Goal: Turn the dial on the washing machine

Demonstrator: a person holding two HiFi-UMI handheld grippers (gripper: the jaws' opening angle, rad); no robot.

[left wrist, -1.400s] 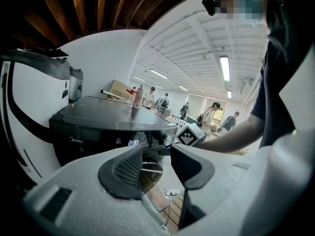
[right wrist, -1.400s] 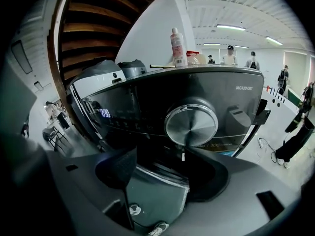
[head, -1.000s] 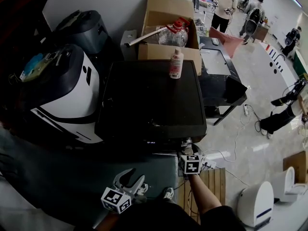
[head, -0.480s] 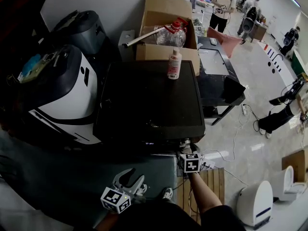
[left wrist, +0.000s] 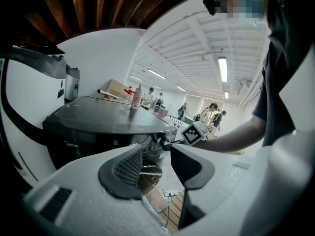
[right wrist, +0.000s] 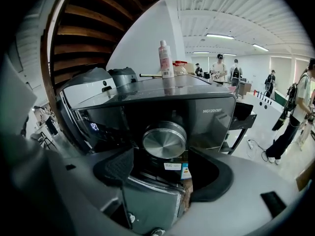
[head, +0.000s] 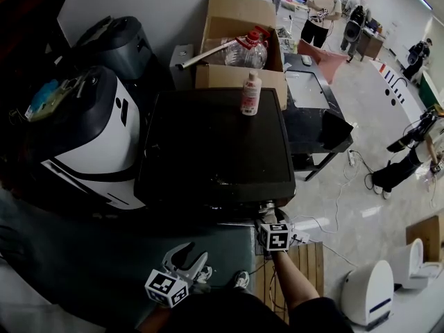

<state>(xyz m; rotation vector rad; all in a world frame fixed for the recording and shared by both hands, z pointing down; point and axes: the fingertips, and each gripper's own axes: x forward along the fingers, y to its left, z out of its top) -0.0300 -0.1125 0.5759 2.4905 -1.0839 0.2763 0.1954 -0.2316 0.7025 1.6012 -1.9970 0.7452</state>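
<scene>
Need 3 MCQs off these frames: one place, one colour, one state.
1. The bottle stands: A on the washing machine, B on the floor, C in a box.
2. The dial is: A red, B silver, C blue.
3. The left hand-held gripper is: A shut on the dial, B shut on the bottle, C open, empty.
Key: 1 A, upright near the top's back edge; 2 B, metallic face in the right gripper view; 3 C, clear gap between its jaws.
</scene>
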